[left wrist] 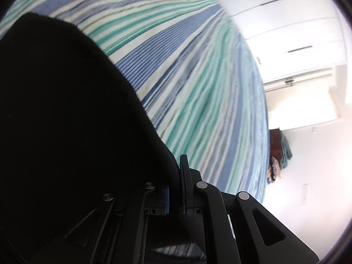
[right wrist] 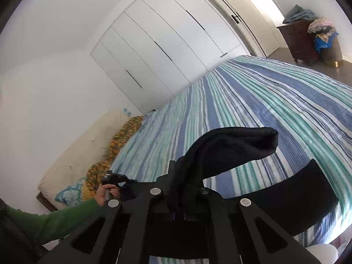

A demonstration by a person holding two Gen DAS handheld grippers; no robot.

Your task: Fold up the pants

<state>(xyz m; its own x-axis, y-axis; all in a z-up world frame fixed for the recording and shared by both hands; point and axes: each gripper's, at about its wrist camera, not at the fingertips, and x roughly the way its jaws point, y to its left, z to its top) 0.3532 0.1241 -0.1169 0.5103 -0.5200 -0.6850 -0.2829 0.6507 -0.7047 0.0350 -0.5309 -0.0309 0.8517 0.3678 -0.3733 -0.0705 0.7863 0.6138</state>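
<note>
The black pants (right wrist: 231,145) are lifted over a striped bed (right wrist: 253,96). My right gripper (right wrist: 179,176) is shut on a bunched edge of the pants, which flops forward above the bedspread; another part of the pants (right wrist: 292,191) lies on the bed to the right. In the left wrist view the pants (left wrist: 66,114) fill the left half as a dark sheet. My left gripper (left wrist: 176,171) is shut on their edge, held above the bed (left wrist: 198,77). The left gripper (right wrist: 114,181) also shows in the right wrist view, held by a hand in a green sleeve.
White wardrobe doors (right wrist: 165,44) line the far side of the bed. A patterned orange-and-blue cloth (right wrist: 114,145) and a cream headboard (right wrist: 81,154) sit at the bed's left end. A dark dresser (right wrist: 301,41) and a basket heaped with clothes (right wrist: 327,44) stand in the far corner.
</note>
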